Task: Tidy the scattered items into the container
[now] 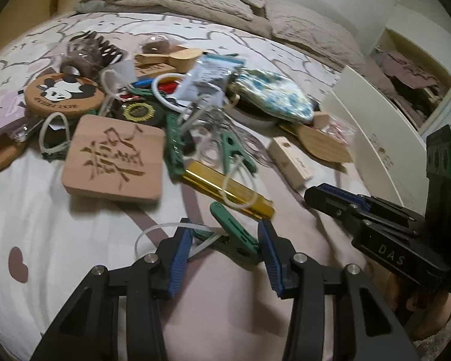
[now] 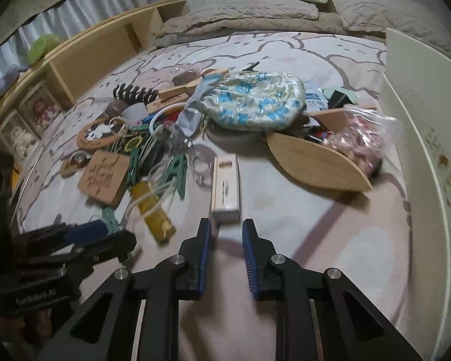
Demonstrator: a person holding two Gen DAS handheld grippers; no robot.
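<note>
The left gripper (image 1: 225, 237) stands released around a green clip (image 1: 231, 234) on the bed; it should close squarely, perhaps avoiding its cord. The right gripper (image 2: 227, 234) hangs released near the white container (image 2: 421, 126).

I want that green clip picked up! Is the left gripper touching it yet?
Cannot tell. In the left wrist view the green clip lies between the open left gripper, but motion blur hides any contact.
</note>
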